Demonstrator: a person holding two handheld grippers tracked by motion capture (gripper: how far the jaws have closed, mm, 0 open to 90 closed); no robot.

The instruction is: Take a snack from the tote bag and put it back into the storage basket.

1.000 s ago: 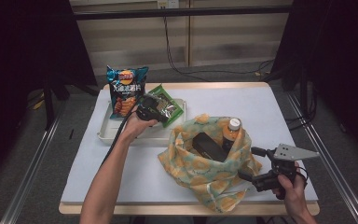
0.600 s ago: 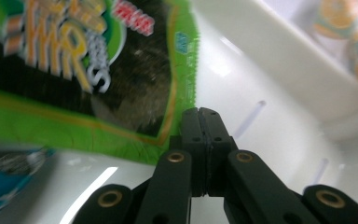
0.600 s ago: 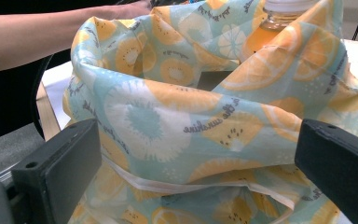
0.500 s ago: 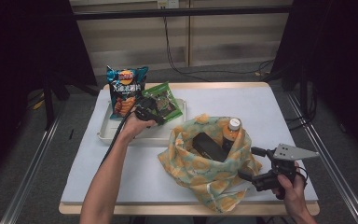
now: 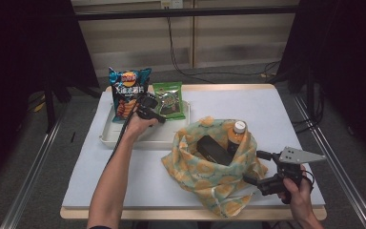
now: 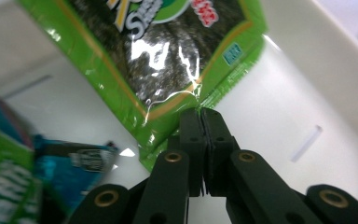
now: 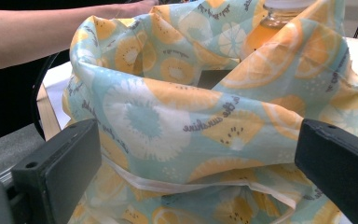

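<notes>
Left gripper (image 6: 204,114) has its two black jaws pressed together on the lower edge of the green seaweed packet (image 6: 168,60), pinching the foil seam. In the high view this packet (image 5: 169,100) stands nearly upright at the far side of the white tray (image 5: 124,138), its long axis going from the tray floor upward and away from the person, printed face toward the person. Just beside it, on its left, stands the blue chips bag (image 5: 126,90). Near side of the tray is bare. Right gripper (image 5: 259,167) has its jaws wide apart, holding nothing, near the patterned cloth bag (image 5: 205,176), where a bottle (image 5: 236,133) and a dark box (image 5: 214,150) sit.
</notes>
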